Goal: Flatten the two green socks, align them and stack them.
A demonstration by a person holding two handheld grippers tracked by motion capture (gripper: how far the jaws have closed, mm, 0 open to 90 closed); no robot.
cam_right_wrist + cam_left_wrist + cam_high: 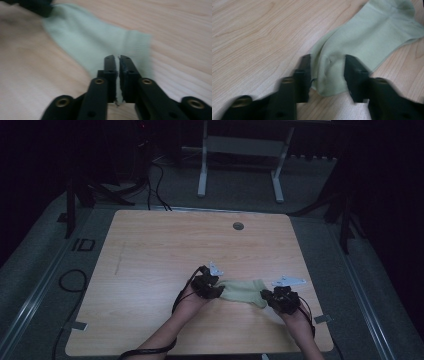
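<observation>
A pale green sock (242, 291) lies flat on the wooden table (150, 250), near its front right. My left gripper (219, 290) is at the sock's left end. In the left gripper view its jaws (327, 61) stand open on either side of that slightly bunched end of the sock (367, 37). My right gripper (268, 296) is at the sock's right end. In the right gripper view it (117, 58) is shut on a thin edge of the sock (87, 37) beside the ribbed cuff (138, 42). The left gripper (37, 6) shows blurred at the top left there.
A round cable hole (238, 226) sits near the table's far edge. Beyond the table stand white desk legs (202, 170) and dark stands. Cables (70, 280) lie on the grey floor to the left. Bare wood spreads left of and behind the sock.
</observation>
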